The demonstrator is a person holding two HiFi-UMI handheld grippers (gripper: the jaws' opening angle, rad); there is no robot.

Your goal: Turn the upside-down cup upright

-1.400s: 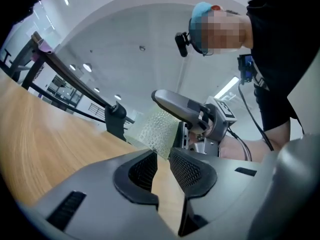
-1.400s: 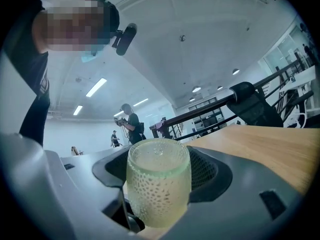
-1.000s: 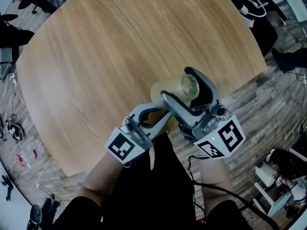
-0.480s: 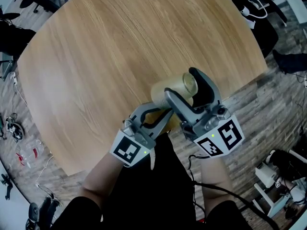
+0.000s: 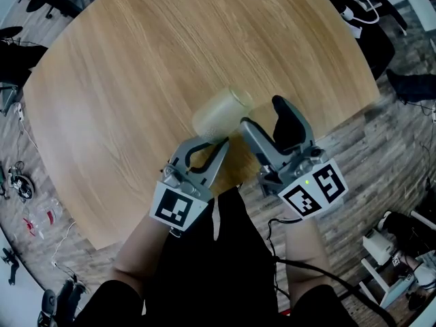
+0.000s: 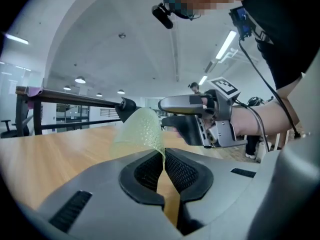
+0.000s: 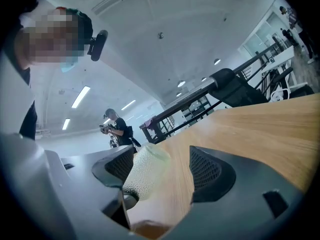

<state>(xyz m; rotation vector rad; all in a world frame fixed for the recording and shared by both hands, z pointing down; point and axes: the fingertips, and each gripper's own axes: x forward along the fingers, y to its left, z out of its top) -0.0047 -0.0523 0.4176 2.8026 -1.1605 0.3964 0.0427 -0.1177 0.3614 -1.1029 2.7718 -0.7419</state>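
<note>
Left claw pinches the cup by its thin wall, tilted above the table near its near edge; right claw hangs spread beside it. I would roll slowly, grip firm, then land the base flat.

Rounded light-wood table

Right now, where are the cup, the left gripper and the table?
cup (image 5: 219, 113), head view, middle of its side wall.
left gripper (image 6: 163, 160), left gripper view, where its shut jaws pinch the cup's edge.
table (image 5: 157, 53), head view, bare wood top.
</note>
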